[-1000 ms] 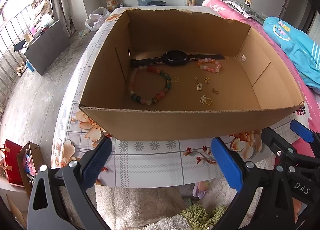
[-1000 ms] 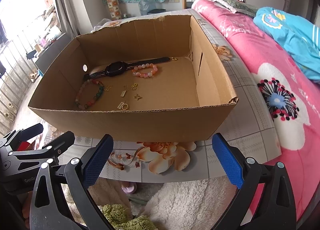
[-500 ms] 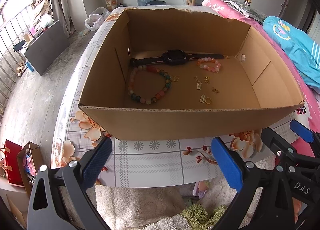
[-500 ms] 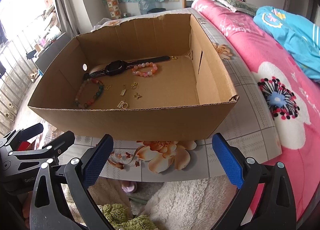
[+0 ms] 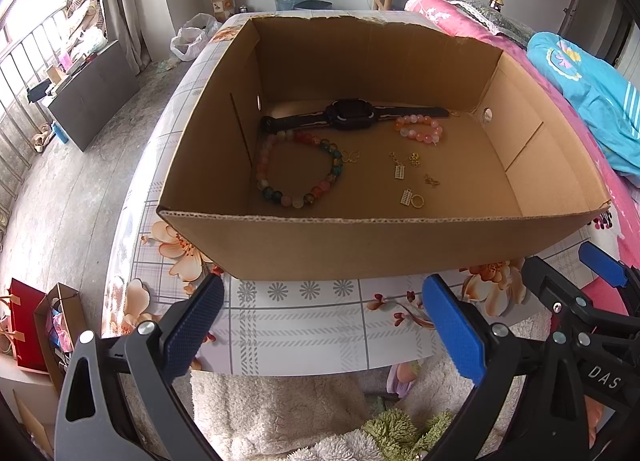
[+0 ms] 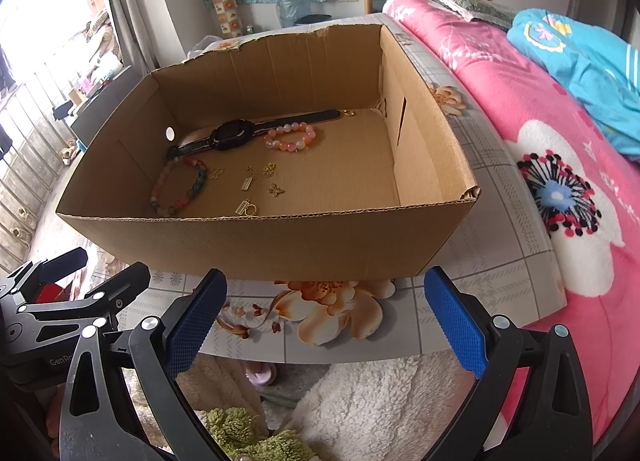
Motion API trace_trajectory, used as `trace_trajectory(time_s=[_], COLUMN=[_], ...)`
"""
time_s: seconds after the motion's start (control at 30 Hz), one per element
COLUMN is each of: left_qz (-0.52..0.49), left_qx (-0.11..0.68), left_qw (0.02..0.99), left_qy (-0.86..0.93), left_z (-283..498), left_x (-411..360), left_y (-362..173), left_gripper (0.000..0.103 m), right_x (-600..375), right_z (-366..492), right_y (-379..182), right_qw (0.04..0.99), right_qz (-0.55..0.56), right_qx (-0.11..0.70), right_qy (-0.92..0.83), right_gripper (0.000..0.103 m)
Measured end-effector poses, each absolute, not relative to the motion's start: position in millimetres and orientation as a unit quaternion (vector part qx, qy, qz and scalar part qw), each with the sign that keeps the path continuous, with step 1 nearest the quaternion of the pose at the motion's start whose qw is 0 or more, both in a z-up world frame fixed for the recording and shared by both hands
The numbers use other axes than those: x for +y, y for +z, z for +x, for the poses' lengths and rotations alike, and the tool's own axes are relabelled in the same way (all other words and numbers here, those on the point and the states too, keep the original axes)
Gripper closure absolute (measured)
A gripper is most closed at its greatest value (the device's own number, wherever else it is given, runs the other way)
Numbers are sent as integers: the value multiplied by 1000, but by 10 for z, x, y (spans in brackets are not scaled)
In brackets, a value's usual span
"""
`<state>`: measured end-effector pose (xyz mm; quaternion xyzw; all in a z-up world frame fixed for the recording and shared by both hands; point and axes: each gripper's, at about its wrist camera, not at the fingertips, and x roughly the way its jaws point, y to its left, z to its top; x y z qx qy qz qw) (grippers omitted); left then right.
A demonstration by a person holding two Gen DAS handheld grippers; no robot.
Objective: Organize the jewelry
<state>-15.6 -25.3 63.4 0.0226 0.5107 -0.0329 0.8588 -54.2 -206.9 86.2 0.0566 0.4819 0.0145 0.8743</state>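
Both tools hang short of the desk's (image 5: 304, 325) near edge, side by side, each spread wide and holding nothing: the left tool (image 5: 320, 325) fronts the left half of the cardboard box (image 5: 360, 249), the right tool (image 6: 326, 321) its right half. All the jewelry lies on the box floor beyond the near wall, so any reach must go up and over that wall, then down. From left to right there lie the multicolored bead bracelet (image 5: 298, 169) close by the left wall, the black watch (image 5: 352, 117) with its strap running left to right along the back, the small gold charms (image 5: 412, 181) in the middle, and the pink bead bracelet (image 5: 418, 132) just in front of the watch strap. I judge the left tool nearer to the multicolored bracelet. The right wrist view shows a small gold piece (image 6: 349, 113) at the strap's right end and the bare right half of the floor more plainly; the left wrist view shows the multicolored bracelet whole
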Motion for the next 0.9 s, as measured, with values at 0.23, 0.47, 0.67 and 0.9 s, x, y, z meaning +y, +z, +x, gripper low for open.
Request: trace_trajectory(time_s=[0.23, 0.47, 0.67, 0.9], left_qz=[23, 22, 23, 24], left_qx=[511, 511, 513, 514], left_qw=[859, 858, 858, 857], left_qy=[-33, -32, -31, -31], left_z=[-159, -161, -168, -170], left_x=[-247, -249, -245, -251], left_y=[631, 628, 618, 609], left_gripper=[6, 6, 6, 6], right_x=[-2062, -2068, -2073, -2083], right_z=[-543, -535, -536, -527], right_y=[853, 850, 842, 839], right_qw=[872, 871, 869, 869], right_qz=[58, 59, 62, 63], right_qx=[485, 487, 490, 491], right_qy=[15, 16, 18, 18], right_gripper=[8, 8, 8, 8])
